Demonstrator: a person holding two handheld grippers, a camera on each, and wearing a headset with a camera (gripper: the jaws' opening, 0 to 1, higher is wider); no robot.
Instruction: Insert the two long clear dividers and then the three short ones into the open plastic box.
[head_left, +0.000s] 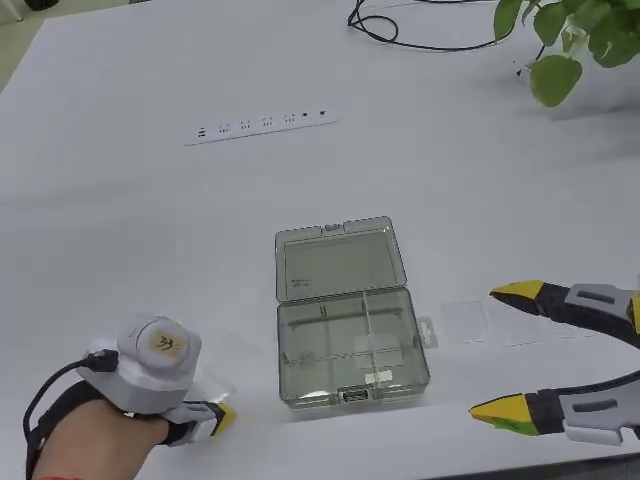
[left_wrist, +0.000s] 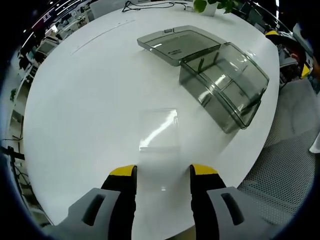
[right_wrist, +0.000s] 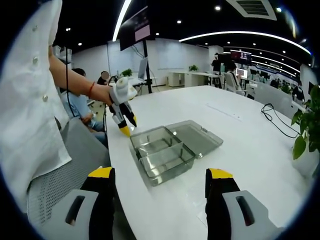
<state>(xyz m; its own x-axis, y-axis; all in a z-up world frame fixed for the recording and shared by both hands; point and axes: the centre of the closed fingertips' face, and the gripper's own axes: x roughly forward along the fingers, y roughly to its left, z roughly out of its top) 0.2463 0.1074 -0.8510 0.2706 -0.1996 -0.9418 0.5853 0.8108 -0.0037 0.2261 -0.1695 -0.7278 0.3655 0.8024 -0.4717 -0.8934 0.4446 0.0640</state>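
The open plastic box (head_left: 352, 345) sat at the centre of the head view on the white counter (head_left: 120, 250). Its lid (head_left: 340, 258) was laid back flat toward the top of the frame. Clear partitions appeared to stand inside the box, though how many could not be told.

At lower left a hand (head_left: 95, 445) held the left tongs (head_left: 220, 418), which pointed toward the box. In the left gripper view those tongs were spread and gripped nothing. A clear sheet (left_wrist: 159, 129) lay flat on the counter just ahead of their tips, with the box at upper right.

At the right edge of the head view the right tongs (head_left: 505, 350) stood wide apart and empty. Faint clear pieces (head_left: 464, 321) lay on the counter between them and the box. In the right gripper view the box sat at mid-frame beyond the spread tips, with the left tongs just past it at upper left.

A power strip (head_left: 262, 125) lay above the box in the head view. Green leaves (head_left: 570, 40) and a black cable (head_left: 400, 35) occupied the upper right.
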